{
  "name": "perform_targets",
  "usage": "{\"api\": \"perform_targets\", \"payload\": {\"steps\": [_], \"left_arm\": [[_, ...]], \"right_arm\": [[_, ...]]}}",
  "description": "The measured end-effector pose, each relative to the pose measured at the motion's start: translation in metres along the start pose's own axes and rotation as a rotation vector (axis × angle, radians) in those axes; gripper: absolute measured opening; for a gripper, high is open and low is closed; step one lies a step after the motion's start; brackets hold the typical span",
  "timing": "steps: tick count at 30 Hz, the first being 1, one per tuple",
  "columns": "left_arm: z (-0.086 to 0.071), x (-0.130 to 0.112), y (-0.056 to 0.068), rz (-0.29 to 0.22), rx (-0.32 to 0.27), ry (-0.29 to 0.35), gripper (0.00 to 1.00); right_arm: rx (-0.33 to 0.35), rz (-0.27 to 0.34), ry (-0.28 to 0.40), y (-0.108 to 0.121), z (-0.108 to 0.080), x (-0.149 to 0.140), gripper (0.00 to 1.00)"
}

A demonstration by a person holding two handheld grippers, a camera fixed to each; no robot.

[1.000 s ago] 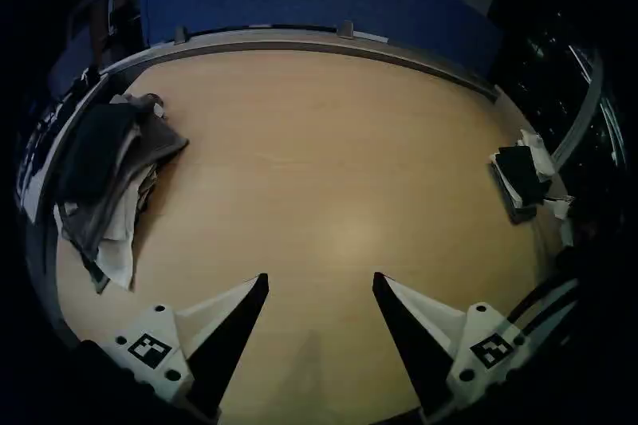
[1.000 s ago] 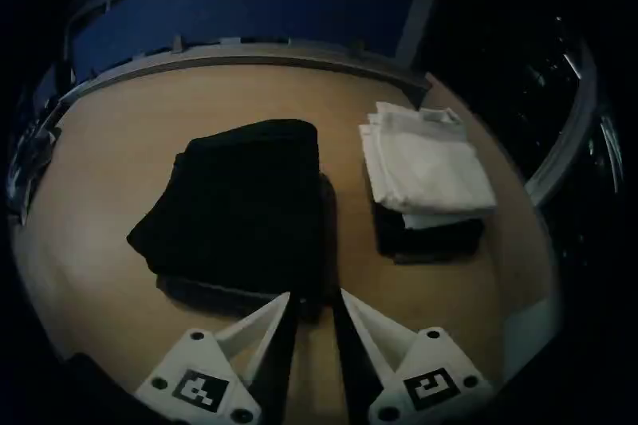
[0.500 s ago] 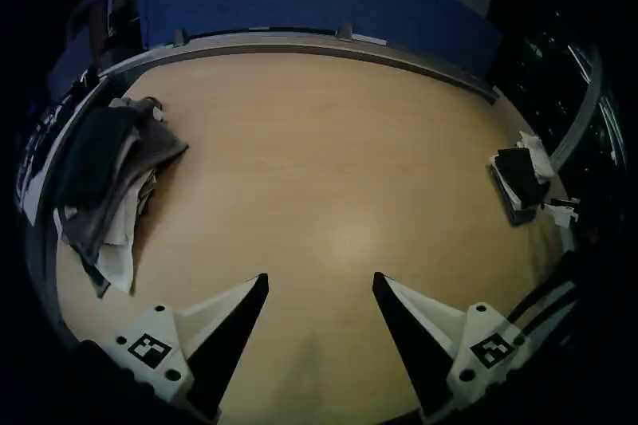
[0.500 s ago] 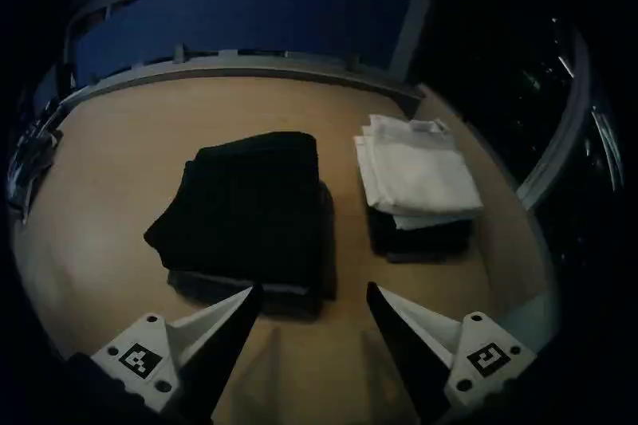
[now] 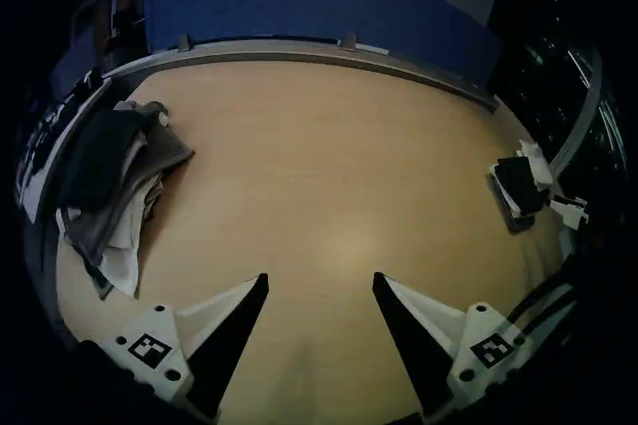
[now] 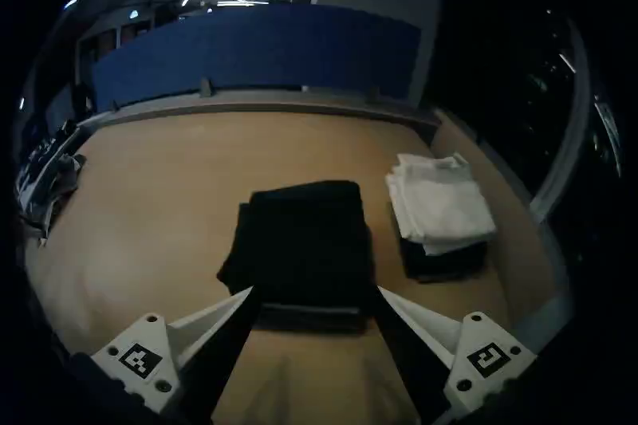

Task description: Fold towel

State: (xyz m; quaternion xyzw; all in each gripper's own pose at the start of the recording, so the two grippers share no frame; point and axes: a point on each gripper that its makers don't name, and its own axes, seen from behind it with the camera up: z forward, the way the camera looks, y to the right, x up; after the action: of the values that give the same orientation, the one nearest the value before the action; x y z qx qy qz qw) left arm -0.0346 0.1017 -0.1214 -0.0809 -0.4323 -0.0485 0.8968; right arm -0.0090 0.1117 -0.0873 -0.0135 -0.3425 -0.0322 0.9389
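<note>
I see the light wooden table point(image 5: 335, 146) spanning the frame. The folded black towel point(image 6: 307, 238) lies centre-frame, its near edge between the spread fingers of my right gripper point(image 6: 313, 289). My left gripper point(image 5: 319, 275) is released at lower centre, over bare wood.

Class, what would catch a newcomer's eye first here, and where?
A folded black towel lies just ahead of the open right hand-held gripper, with a white folded towel stacked on a dark one to its right. In the left gripper view, a rumpled heap of cloths sits at the left edge of the table.
</note>
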Motion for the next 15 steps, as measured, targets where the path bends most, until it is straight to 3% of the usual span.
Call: {"api": "perform_targets", "payload": {"steps": [6,11,15], "left_arm": [[-0.005,0.013,-0.001,-0.008,-0.007,0.051,0.97],[-0.008,0.024,-0.002,-0.011,-0.011,0.09,0.98],[-0.011,0.034,-0.003,-0.017,-0.01,0.128,0.98]], "right_arm": [[0.073,-0.015,0.099,-0.042,-0.016,0.033,1.0],[0.093,-0.046,0.149,-0.066,-0.024,0.051,1.0],[0.102,-0.062,0.241,-0.082,-0.034,0.074,1.0]]}}
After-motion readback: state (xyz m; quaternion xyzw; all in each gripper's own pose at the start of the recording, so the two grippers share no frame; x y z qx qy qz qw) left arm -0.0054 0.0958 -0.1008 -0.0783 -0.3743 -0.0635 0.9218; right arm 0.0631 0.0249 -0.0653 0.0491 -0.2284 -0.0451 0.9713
